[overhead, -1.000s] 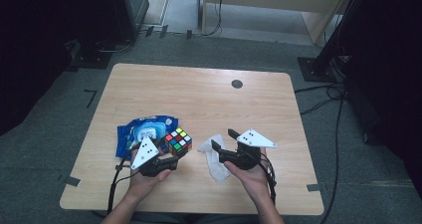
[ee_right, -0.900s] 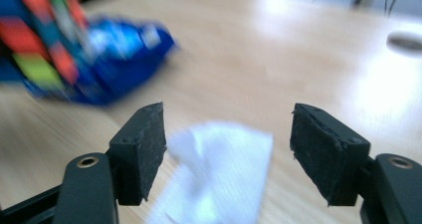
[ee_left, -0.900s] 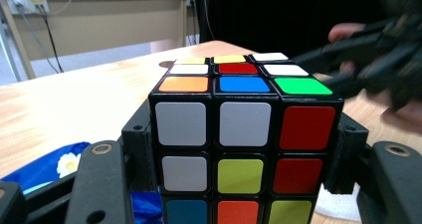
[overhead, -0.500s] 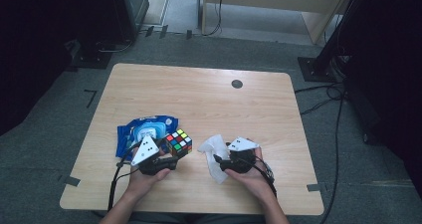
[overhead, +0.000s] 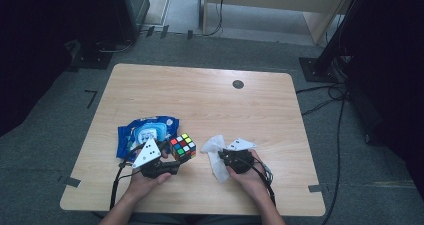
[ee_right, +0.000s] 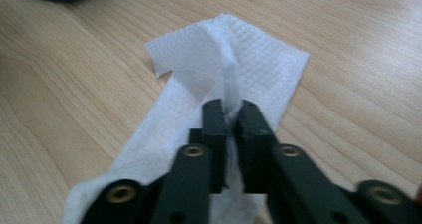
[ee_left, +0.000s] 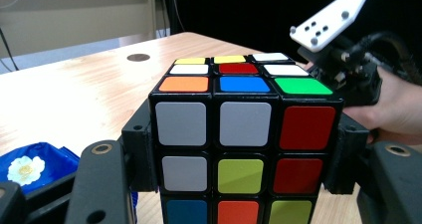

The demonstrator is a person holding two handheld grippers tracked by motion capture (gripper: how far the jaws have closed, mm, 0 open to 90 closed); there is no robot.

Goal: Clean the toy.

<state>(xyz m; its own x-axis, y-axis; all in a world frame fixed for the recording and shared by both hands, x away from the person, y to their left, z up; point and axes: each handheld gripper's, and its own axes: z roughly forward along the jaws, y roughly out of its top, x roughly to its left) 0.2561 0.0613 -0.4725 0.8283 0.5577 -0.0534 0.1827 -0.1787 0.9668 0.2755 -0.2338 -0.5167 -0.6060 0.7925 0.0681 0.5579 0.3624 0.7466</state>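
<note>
A: Note the left side first. Your left gripper (overhead: pixel 170 161) has its jaws clamped on the multicoloured plastic puzzle cube (overhead: pixel 183 147), one black jaw on each side face. In the left gripper view the cube (ee_left: pixel 246 144) stands square to the camera, with white, yellow-green, red, orange and blue stickers facing it and a mixed top layer. Why hold it that way?

B: My reading is that you are presenting it. The side grip leaves the top and front faces bare, so a cloth can reach them. The cube sits at the near-left of the pale wooden counter (overhead: pixel 210 100), just beside the blue plastic wipes packet (overhead: pixel 145 133).

A: And the right side?

B: Your right gripper (overhead: pixel 224 156) has just been closing its jaws, and they now pinch a fold of the white embossed wet wipe (overhead: pixel 216 155). In the right gripper view the wipe (ee_right: pixel 219 69) lies mostly flat on the counter, one corner curled up, with a ridge gathered between the jaw tips.

A: Is the wipe lifted?

B: Not that I can see; it rests on the wood, near the cube but apart from it. The pinch at mid-sheet probably leaves loose cloth on each side for wiping.
</note>
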